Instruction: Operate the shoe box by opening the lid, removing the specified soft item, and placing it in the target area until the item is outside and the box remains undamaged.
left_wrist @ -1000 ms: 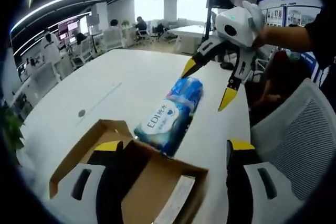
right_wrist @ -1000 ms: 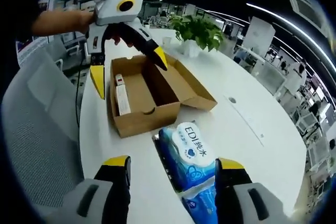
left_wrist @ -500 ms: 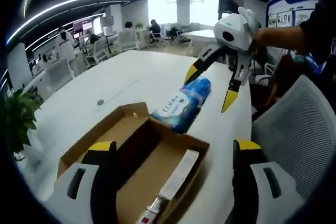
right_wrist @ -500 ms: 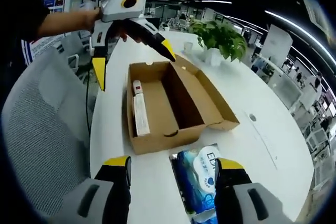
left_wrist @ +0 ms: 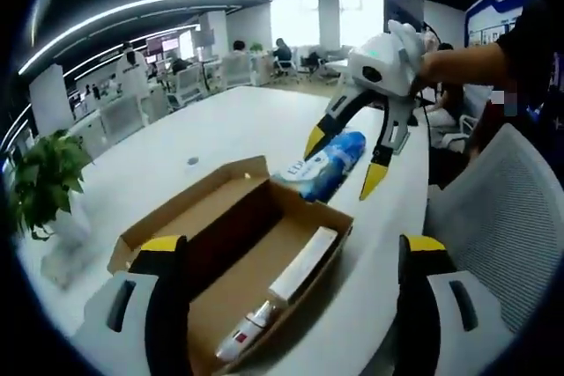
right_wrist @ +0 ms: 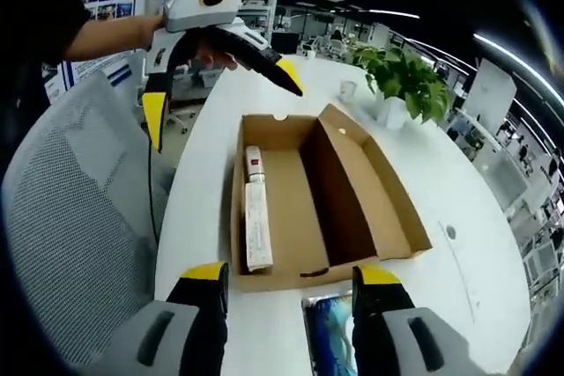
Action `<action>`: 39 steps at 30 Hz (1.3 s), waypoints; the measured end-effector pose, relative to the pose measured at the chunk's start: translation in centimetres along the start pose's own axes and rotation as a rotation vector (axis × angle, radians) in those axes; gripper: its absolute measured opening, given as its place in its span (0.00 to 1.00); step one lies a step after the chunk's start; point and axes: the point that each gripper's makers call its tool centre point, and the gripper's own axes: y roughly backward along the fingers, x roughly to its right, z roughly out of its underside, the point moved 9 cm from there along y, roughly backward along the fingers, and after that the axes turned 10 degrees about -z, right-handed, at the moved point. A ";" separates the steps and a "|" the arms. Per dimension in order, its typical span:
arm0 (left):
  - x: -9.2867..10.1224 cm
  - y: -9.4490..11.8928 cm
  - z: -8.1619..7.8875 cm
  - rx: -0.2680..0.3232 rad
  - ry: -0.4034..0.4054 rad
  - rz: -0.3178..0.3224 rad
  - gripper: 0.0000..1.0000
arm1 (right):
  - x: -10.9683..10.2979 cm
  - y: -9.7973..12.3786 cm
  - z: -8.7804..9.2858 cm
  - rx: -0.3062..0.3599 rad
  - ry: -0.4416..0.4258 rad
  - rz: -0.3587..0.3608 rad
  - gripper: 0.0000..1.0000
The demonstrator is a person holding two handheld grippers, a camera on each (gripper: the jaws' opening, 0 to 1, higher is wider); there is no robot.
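Observation:
An open brown cardboard shoe box [left_wrist: 231,237] [right_wrist: 370,209] lies on the white table, its lid folded flat to one side. A blue and white soft tissue pack [left_wrist: 328,163] [right_wrist: 333,334] lies on the table just beyond the box's end. My right gripper [left_wrist: 344,161] [right_wrist: 289,277] is open, its yellow tips straddling the pack from above. My left gripper [left_wrist: 293,254] [right_wrist: 220,96] is also open and hovers over the box's other end with nothing between its jaws. A person's hand holds each gripper.
A long white carton [left_wrist: 304,263] [right_wrist: 256,228] and a small tube [left_wrist: 240,339] lie inside the box. A potted plant [left_wrist: 44,184] [right_wrist: 407,82] and a cup [right_wrist: 350,89] stand on the table. A grey mesh chair [left_wrist: 498,204] [right_wrist: 75,204] is at the table's edge.
My left gripper has drawn back along the box, bringing its inside into view. The right view has tilted toward the box, and the pack sits lower between its jaws. The pack stays on the table.

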 end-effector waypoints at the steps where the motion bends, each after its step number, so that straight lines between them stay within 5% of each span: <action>1: 0.0 0.2 0.1 -0.002 0.005 -0.005 0.99 | 0.0 -0.2 -0.1 -0.002 -0.001 -0.006 0.54; 20: -0.2 4.9 2.8 0.023 0.081 -0.135 0.99 | 1.1 -5.5 -1.5 -0.059 0.065 -0.076 0.55; 39: 1.9 8.5 5.7 0.017 0.150 -0.251 0.99 | 1.7 -9.5 -1.2 -0.092 0.053 -0.123 0.48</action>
